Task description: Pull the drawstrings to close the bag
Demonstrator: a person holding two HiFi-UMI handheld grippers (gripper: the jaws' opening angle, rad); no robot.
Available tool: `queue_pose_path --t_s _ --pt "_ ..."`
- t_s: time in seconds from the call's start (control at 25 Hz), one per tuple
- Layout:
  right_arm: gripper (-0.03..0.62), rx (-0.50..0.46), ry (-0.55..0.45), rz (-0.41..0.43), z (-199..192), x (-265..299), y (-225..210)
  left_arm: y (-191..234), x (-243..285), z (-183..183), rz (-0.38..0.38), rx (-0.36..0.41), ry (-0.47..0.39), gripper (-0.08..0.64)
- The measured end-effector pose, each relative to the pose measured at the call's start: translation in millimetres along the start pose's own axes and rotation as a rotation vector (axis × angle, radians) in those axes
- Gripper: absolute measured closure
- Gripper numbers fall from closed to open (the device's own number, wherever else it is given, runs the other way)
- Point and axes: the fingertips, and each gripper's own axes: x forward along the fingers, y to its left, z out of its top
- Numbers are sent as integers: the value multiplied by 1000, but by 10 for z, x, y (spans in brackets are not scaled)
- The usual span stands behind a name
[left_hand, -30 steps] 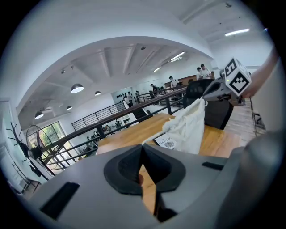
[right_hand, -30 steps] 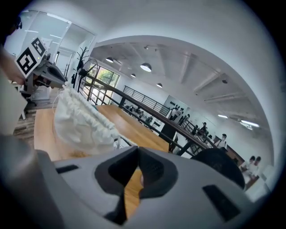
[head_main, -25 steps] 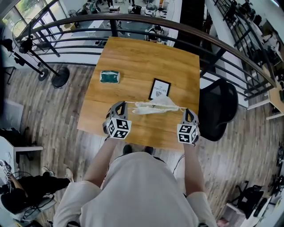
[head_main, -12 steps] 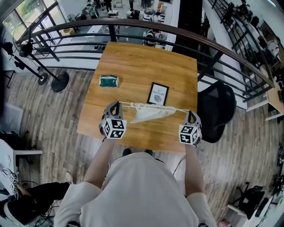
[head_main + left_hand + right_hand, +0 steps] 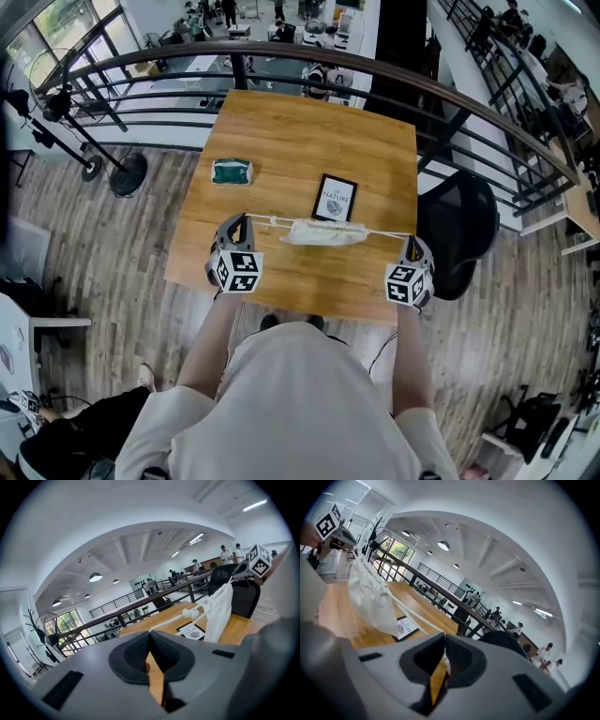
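A small white drawstring bag (image 5: 323, 232) hangs bunched above the wooden table (image 5: 281, 131), strung on a taut white cord between my two grippers. My left gripper (image 5: 241, 222) is shut on the left drawstring (image 5: 171, 621), whose knot (image 5: 190, 613) sits close to the bag (image 5: 218, 613). The right gripper (image 5: 410, 242) is shut on the right drawstring (image 5: 415, 618), which runs back to the bag (image 5: 370, 601). In the left gripper view the jaws (image 5: 150, 637) meet on the cord; in the right gripper view the jaws (image 5: 444, 645) are pinched on it as well.
A black framed card (image 5: 335, 198) lies on the table just behind the bag. A teal packet (image 5: 231, 172) rests at the table's left side. A black chair (image 5: 464, 225) stands off the right edge, and a dark railing (image 5: 281, 52) curves behind the table.
Both grippers have moved apart and slightly up. The cords went from slack to taut, and the bag's mouth has gathered into a narrow bunch lifted off the table.
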Motion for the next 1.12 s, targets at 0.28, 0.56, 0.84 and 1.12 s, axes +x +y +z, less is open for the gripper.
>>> queue_pose_path --t_s 0.28,0.56,0.84,1.12 --pt "581 19 16 -12 -46 -9 -66 99 -40 -70 27 -29 20 565" --pt "581 47 15 -24 -48 -21 -148 194 -54 -84 39 -37 22 565" --pt "581 53 22 -43 -114 -2 -240 238 -16 -98 49 -42 21 565" --pt "580 48 32 -61 -118 -21 -302 336 4 -116 53 -58 29 565"
